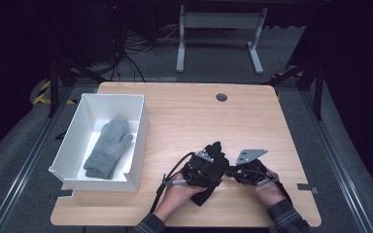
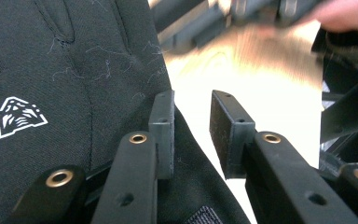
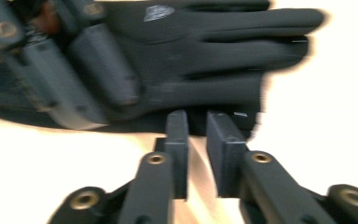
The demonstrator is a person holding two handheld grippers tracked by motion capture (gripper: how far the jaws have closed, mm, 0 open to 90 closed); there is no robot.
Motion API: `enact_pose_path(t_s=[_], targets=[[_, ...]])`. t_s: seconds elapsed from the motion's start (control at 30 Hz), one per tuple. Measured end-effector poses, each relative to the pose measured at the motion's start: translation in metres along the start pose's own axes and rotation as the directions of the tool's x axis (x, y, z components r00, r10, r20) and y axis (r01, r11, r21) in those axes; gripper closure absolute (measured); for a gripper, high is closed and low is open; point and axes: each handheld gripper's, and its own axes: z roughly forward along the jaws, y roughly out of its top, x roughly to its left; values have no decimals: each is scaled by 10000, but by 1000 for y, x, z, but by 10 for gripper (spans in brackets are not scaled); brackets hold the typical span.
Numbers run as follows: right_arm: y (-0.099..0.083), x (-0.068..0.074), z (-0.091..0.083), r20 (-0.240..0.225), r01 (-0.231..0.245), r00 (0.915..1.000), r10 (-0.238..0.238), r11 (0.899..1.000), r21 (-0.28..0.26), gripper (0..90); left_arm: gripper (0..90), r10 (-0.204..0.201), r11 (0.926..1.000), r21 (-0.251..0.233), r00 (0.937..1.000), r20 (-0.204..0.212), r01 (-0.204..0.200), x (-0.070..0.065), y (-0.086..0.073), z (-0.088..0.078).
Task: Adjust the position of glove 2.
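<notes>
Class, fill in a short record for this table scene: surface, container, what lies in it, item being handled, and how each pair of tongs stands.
surface: wooden table
container: white box, at the table's left
in container: grey mitten
item handled: black glove, lying on the table
left tongs: open, jaws apart at the glove's edge, no grip
right tongs: open, jaws pointing at the glove's edge, narrow gap
</notes>
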Motion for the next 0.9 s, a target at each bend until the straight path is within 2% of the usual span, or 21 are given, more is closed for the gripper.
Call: enact_pose_path(t_s=[0.07, 0.13, 0.17, 0.27, 0.3, 0.33, 0.37, 0.43, 0.47, 0.57, 0.63, 0.67, 0.7, 0.73, 0.77, 0.8, 0.83, 0.87, 0.9], targets=[[-4, -6, -6, 208, -168, 9996, 169, 9998, -52, 702, 807, 166, 9996, 234, 9997, -156, -162, -3, 0, 0], [-9, -12, -10, 347, -331, 9988, 332, 9994, -36, 669, 850, 295, 9985, 474, 9995, -116, -289, -5, -1, 0], [-11, -15, -11, 408, -388, 9984, 390, 9992, -38, 646, 866, 522, 9966, 641, 9985, -180, -509, -7, -2, 0], [-16, -20, -14, 619, -465, 9970, 466, 9989, -26, 569, 876, 940, 9905, 1039, 9951, -299, -905, -12, -4, -3], [-17, -21, -14, 703, -456, 9965, 458, 9989, -50, 540, 876, 1073, 9872, 1231, 9932, -456, -1010, -15, -6, -5], [-19, -22, -14, 787, -482, 9957, 487, 9988, -82, 510, 876, 1073, 9872, 1231, 9932, -456, -1010, -15, -6, -5], [-19, -23, -13, 840, -483, 9953, 486, 9988, -57, 485, 876, 1358, 9819, 1394, 9896, -475, -1281, -17, -8, -7], [-20, -24, -13, 846, -495, 9952, 499, 9987, -73, 464, 866, 1367, 9811, 1442, 9896, -445, -1290, -18, -10, -9], [-21, -26, -12, 843, -545, 9949, 549, 9985, -66, 418, 847, 1561, 9775, 1498, 9869, -405, -1484, -18, -10, -10], [-22, -27, -9, 821, -615, 9947, 614, 9981, -12, 366, 786, 1639, 9788, 1284, 9862, -254, -1593, -20, -9, -16], [-22, -28, -8, 818, -638, 9946, 634, 9980, 21, 353, 723, 1632, 9805, 1170, 9860, -347, -1582, -21, -8, -20], [-23, -29, -7, 771, -658, 9949, 652, 9978, 53, 338, 723, 1745, 9796, 1077, 9840, -373, -1696, -20, -6, -23], [-24, -30, -6, 829, -719, 9941, 706, 9973, 133, 313, 648, 1759, 9809, 934, 9832, -491, -1708, -19, -5, -28], [-25, -31, -5, 820, -715, 9942, 702, 9974, 125, 303, 615, 1764, 9821, 813, 9810, -814, -1699, -17, -4, -33], [-25, -31, -5, 820, -715, 9942, 702, 9974, 125, 303, 581, 1764, 9821, 813, 9810, -814, -1699, -17, -4, -33], [-25, -31, -5, 833, -712, 9941, 699, 9974, 126, 297, 581, 1733, 9835, 707, 9794, -1036, -1665, -16, -4, -36], [-26, -33, -4, 847, -715, 9939, 701, 9974, 131, 280, 484, 1670, 9845, 737, 9786, -1198, -1590, -14, -4, -39], [-26, -33, -4, 847, -715, 9939, 701, 9974, 131, 280, 484, 1693, 9847, 658, 9758, -1384, -1615, -11, -4, -41], [-26, -33, -3, 872, -727, 9936, 714, 9973, 121, 278, 445, 1636, 9861, 555, 9737, -1584, -1566, -8, -5, -42]])
